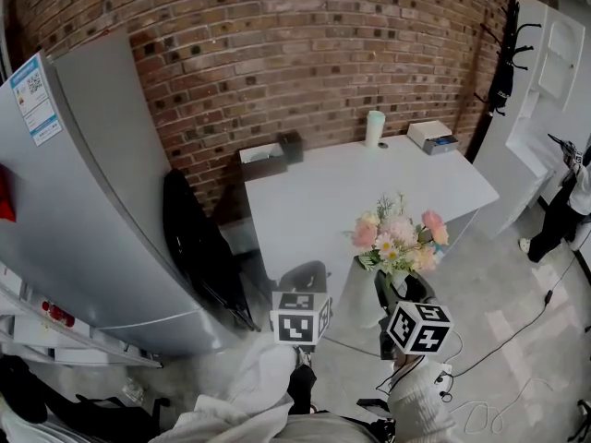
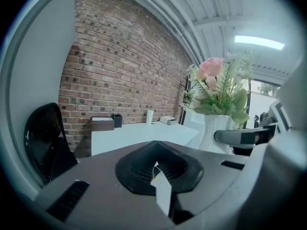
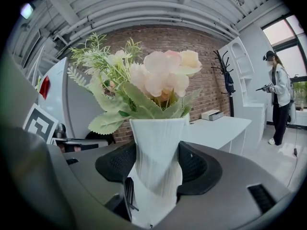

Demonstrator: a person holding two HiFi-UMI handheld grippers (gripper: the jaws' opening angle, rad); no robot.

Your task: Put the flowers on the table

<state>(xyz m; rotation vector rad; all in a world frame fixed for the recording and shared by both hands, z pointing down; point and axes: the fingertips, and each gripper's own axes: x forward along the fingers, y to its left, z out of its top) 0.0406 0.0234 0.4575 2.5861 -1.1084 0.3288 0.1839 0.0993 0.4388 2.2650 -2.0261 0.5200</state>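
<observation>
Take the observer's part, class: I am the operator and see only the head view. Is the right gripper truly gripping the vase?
Observer: Yes. The right gripper view shows the right gripper shut on the white vase, below the flowers.
Operator: And the left gripper?
Observer: The left gripper is shut, with nothing in it.
Operator: Is any ceiling lamp on?
Observer: Yes, a long ceiling lamp glows in the left gripper view.

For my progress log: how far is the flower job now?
Done: the right gripper grips the white vase of flowers. In hand: the vase hangs upright before the white table, not on it. Left: set it down and release. The left gripper is empty.
</observation>
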